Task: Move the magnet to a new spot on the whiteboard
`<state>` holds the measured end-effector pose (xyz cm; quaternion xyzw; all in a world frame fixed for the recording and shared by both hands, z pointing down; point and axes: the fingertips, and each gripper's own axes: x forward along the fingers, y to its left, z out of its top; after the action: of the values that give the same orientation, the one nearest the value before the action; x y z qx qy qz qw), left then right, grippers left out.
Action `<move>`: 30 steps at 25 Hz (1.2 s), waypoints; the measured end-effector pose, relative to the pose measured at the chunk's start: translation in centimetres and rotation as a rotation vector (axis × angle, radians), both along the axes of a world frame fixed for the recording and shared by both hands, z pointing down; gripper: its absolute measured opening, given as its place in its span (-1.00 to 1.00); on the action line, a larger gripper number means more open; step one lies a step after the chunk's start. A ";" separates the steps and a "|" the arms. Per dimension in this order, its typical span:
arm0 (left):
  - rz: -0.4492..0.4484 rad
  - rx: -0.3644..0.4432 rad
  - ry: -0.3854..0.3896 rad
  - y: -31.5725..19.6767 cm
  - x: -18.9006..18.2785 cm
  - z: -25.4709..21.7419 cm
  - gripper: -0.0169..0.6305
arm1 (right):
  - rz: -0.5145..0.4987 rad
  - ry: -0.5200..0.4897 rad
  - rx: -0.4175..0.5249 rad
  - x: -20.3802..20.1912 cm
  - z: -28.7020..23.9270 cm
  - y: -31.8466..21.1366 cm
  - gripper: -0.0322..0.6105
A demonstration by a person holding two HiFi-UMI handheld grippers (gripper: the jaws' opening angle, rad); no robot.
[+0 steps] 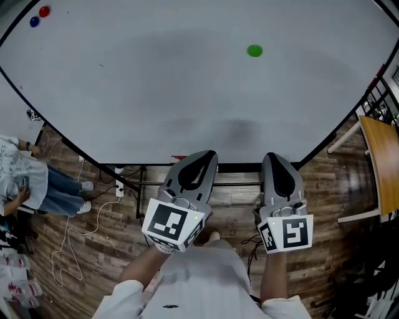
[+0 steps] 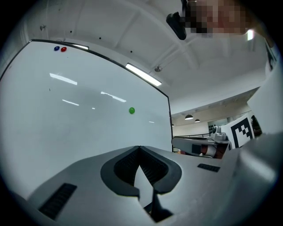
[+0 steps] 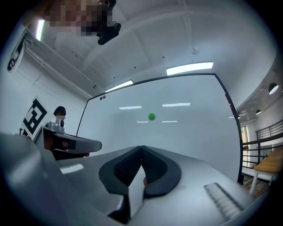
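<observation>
Both pairs of jaws were closed tip to tip with nothing in them: left gripper (image 1: 208, 156) and right gripper (image 1: 273, 157) side by side, near each other, low in front of the whiteboard (image 1: 156, 93) and clear of its surface. The green magnet (image 1: 254, 50) sat alone on the board, far and slightly right of centre, well apart from both grippers; I took it for the one to move. A red magnet (image 1: 43, 11) and a blue magnet (image 1: 34, 22) sat close together in the far-left corner. Main risk, as I judged it: reaching the green magnet with jaws this narrow would shove it along the board instead of taking it, so they needed opening first. A low, rounded magnet could also slip out of a shallow pinch and drop, or the tips could scrape the board if I pressed in. With the grippers so close together, one could knock the other on a reach. For room, there was broad bare board left of and nearer than the magnet; the dark frame (image 1: 336, 134) closed it off on the right. A wooden table (image 1: 380, 162) stood off right, and a person (image 1: 25, 180) off left.
</observation>
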<state>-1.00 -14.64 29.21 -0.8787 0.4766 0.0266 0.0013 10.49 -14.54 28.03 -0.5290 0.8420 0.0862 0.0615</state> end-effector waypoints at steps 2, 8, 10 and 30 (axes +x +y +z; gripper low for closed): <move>-0.011 -0.002 -0.001 -1.1 -0.1 -0.1 -0.93 | -0.004 -0.003 0.002 0.1 -0.2 -1.1 -0.87; 0.002 -0.001 -0.016 -3.0 0.2 -0.7 -0.93 | 0.004 -0.001 -0.003 0.1 -0.8 -3.1 -0.87; 0.014 0.002 -0.024 -3.7 0.1 -1.1 -0.93 | 0.003 0.001 0.000 -0.3 -1.1 -3.7 -0.87; 0.045 0.082 -0.014 -7.6 -2.6 -5.2 -0.93 | 0.138 0.073 0.166 -3.1 -10.7 -10.1 -0.54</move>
<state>-3.55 -22.22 24.03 -0.8886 0.4551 0.0400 0.0400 7.36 -24.67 17.33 -0.5752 0.7953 0.1787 0.0683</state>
